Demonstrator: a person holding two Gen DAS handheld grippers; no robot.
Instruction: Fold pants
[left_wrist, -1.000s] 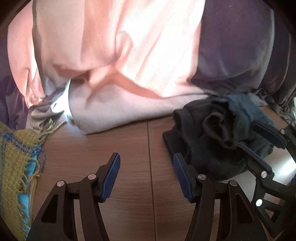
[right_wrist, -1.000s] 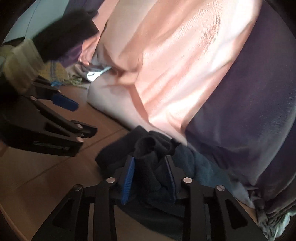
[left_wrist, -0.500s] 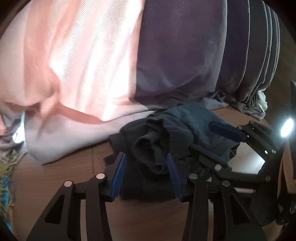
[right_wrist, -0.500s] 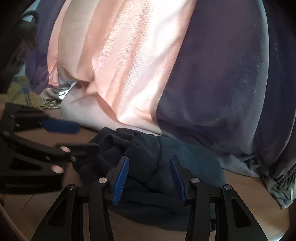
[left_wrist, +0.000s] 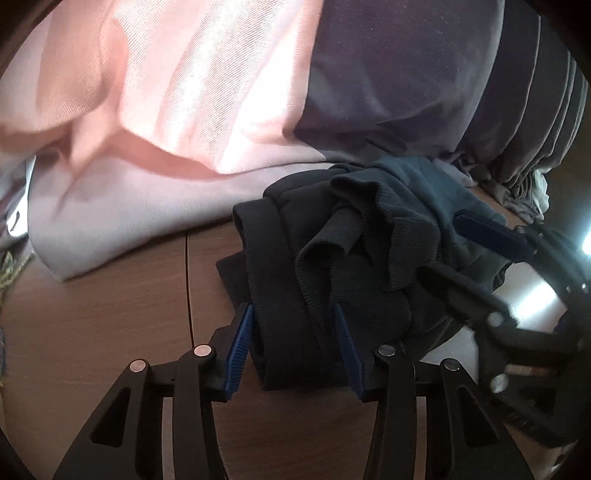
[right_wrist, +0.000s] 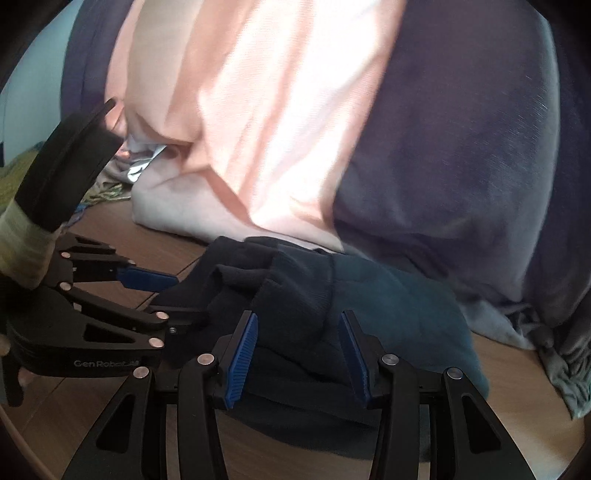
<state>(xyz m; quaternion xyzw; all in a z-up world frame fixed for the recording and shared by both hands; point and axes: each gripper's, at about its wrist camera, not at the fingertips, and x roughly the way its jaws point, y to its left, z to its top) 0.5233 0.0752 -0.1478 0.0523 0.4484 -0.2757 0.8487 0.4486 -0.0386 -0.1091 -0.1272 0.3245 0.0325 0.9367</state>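
The dark pants (left_wrist: 343, 266) lie bunched in a crumpled heap on the wooden desk (left_wrist: 110, 314), their far edge touching the pink and purple fabric (left_wrist: 207, 110) piled behind them. The left tongs (left_wrist: 293, 349) straddle a thick fold at the heap's near-left edge; the blue pads (left_wrist: 238, 349) touch the cloth on both sides, and the jaws are opening slightly. The right tongs (right_wrist: 299, 349) sit over the middle of the pants (right_wrist: 295, 295), jaws parted with cloth between the pads; whether they press it cannot be told. A gloved hand (right_wrist: 62, 177) carries the left tongs (right_wrist: 162, 295).
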